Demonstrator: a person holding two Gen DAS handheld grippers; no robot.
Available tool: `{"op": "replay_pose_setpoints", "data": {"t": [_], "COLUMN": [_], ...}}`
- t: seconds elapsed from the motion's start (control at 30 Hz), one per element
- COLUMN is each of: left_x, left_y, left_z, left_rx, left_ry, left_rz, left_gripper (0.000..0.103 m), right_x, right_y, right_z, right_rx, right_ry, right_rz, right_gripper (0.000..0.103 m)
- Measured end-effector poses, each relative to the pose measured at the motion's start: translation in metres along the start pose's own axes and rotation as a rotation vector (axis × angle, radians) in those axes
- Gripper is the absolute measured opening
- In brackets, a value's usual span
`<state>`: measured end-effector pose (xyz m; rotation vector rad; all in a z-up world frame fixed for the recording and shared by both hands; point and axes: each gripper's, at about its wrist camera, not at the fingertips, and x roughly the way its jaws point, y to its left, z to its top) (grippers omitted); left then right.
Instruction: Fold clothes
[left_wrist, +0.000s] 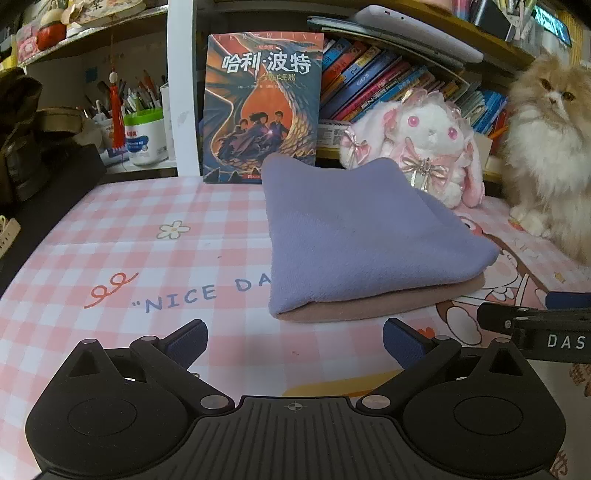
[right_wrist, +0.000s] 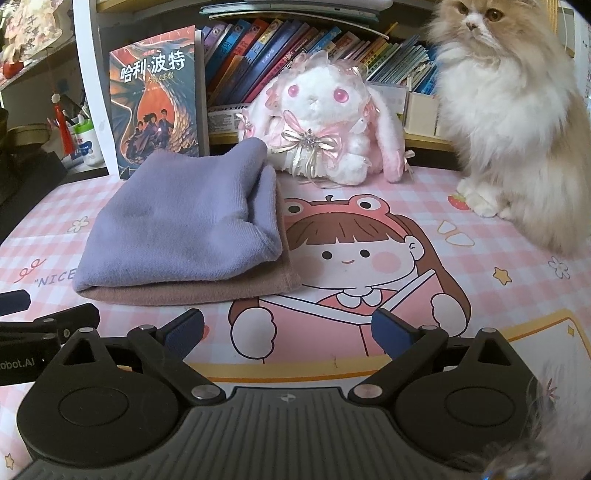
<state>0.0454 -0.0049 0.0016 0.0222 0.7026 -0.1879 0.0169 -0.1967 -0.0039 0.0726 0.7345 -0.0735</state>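
Note:
A folded purple cloth (left_wrist: 354, 236) lies on top of a folded dusty-pink cloth (left_wrist: 369, 304) on the pink checked desk mat (left_wrist: 147, 258). The stack also shows in the right wrist view, purple cloth (right_wrist: 184, 225) over pink cloth (right_wrist: 192, 291). My left gripper (left_wrist: 295, 339) is open and empty, just in front of the stack's near edge. My right gripper (right_wrist: 288, 332) is open and empty, over the mat to the right of the stack. The right gripper's body (left_wrist: 535, 328) shows at the right edge of the left wrist view.
A fluffy cat (right_wrist: 517, 122) sits on the mat at the right. A white and pink plush rabbit (right_wrist: 325, 114) stands behind the stack. An upright book (left_wrist: 262, 103) leans at the back, with a bookshelf (left_wrist: 388, 81) and a pen cup (left_wrist: 144, 136).

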Motion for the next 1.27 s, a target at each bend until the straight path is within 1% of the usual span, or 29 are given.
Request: {"op": "replay_pose_setpoints", "data": {"t": [0.67,0.93,1.1,1.27], "left_x": [-0.0004,-0.0001,0.0004,0.0021], "left_y": [0.0027,0.0029,0.0038,0.0043], "left_z": [0.0031,0.0029,0.0031,0.0030], "left_rx": [-0.010,-0.010,-0.019,-0.029], "left_ry": [-0.005,0.000,0.001,0.008], "left_rz": [0.008,0.011,-0.001,0.006], "left_gripper": [0.102,0.102,0.102,0.102], "right_x": [-0.0007,-0.0009,0.0002,-0.0004], "right_y": [0.0018,0.0032,0.0034,0.0039], "right_z": [0.0002,-0.0006,-0.0009,-0.0010], "right_rx": [0.002,0.000,-0.002,-0.007], "right_ry": [0.010,0.013,0.016,0.011], "right_rz": [0.009,0.016,0.017,0.026], "right_gripper": [0.098,0.098,0.098,0.098]}}
